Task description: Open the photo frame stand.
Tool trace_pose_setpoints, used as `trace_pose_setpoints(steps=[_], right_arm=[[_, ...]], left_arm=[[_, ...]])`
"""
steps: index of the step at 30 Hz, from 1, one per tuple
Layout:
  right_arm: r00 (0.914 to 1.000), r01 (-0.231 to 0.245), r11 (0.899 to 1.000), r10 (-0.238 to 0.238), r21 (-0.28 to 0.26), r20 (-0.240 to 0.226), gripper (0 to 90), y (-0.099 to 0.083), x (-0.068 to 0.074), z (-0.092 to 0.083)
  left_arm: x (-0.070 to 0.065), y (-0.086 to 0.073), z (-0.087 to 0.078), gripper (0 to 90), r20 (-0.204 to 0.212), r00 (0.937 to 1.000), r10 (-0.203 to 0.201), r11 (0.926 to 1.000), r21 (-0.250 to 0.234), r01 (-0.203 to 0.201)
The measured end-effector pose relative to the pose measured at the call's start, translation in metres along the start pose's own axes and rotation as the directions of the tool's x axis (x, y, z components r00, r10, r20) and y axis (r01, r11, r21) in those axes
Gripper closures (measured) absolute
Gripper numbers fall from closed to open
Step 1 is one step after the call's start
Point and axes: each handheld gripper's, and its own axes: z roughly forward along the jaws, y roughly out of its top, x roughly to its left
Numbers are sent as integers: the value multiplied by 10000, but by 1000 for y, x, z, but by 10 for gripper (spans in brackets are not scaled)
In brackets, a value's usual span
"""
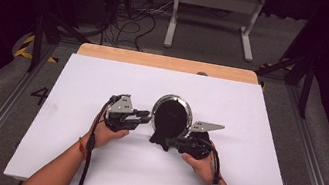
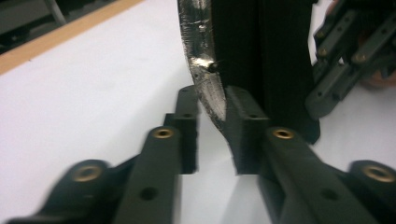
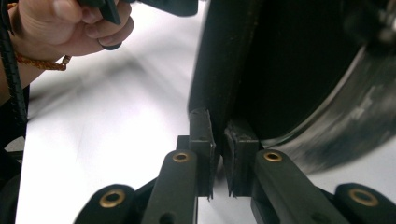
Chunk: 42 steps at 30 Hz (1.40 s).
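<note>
Two grippers met at one object near the middle of the white table [image 1: 88, 171] in the high view: a round black pan [image 1: 172, 115] with a silvery rim, its short black handle [image 1: 160, 139] pointing toward the person. The left gripper [image 1: 144, 116] lay just left of the pan, its tips at the rim's left edge. The right gripper [image 1: 170, 143] came in from the right, its tips at the handle.

From the left gripper view, the left gripper [image 2: 211, 130] stood partly open, one jaw on either side of the pan's silvery rim [image 2: 198, 51]. The right-hand jaw lay against the dark side of the pan [image 2: 261, 56], while the left-hand jaw stood a little clear of the metal, so no firm grip showed. The other gripper [image 2: 345, 60] appeared beyond the pan.

From the right gripper view, the right gripper [image 3: 218, 140] was nearly closed, pinching the thin black handle [image 3: 217, 70] between its pads, with the pan's bowl [image 3: 299, 70] rising to the right. The person's left hand [image 3: 70, 28] showed farther off.
</note>
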Motion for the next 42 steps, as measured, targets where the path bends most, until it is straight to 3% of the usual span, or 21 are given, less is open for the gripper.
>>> trace_pose_setpoints(steps=[6, 8, 9, 11, 16, 21, 23, 24, 29, 33, 36, 42], right_arm=[[10000, -68, 10000, 68, -68, -54, 812, 0, -1, 0], [10000, 64, 10000, -64, -37, -27, 815, 0, 0, 0], [10000, 64, 10000, -64, -37, -27, 815, 0, 0, 0], [9998, 174, 9998, -174, 16, -48, 822, 1, 0, 0], [9981, 615, 9981, -614, 106, -35, 833, 1, 2, 1], [9976, 692, 9975, -691, 131, -111, 838, 1, 1, 1], [9971, 754, 9970, -751, 174, -143, 838, 1, 1, 1], [9964, 836, 9962, -832, 237, -151, 839, 2, 1, 1], [9962, 861, 9959, -858, 284, -127, 838, 2, 0, 1], [9982, 573, 9981, -569, 203, -202, 832, 1, -3, -1], [9982, 480, 9988, -475, 131, -359, 823, 1, -4, -2], [9969, 559, 9982, -546, 224, -562, 812, 2, -2, -6]], left_arm=[[1, 2, 11, 508, -106, 9997, 211, 9994, 265, -208], [6, 3, 15, 446, -9, 9997, -225, 9997, 103, 225], [6, 3, 15, 394, -9, 9997, -225, 9997, 103, 225], [11, 3, 19, 369, 350, 9983, -456, 9988, 175, 450], [12, -1, 31, 344, 903, 9951, -394, 9984, 445, 355], [14, -2, 32, 429, 1573, 9874, -170, 9994, 313, 122], [13, -2, 31, 543, 2036, 9791, 6, 9994, 331, -75], [12, -1, 30, 599, 2060, 9785, 65, 9992, 383, -147], [11, -1, 26, 636, 2011, 9793, 246, 9980, 525, -359], [4, 0, 22, 657, 1654, 9859, 267, 9978, 551, -363], [-3, 1, 18, 672, 1140, 9923, 484, 9976, 437, -537], [-8, 0, 14, 695, 596, 9945, 861, 9952, 420, -887]])
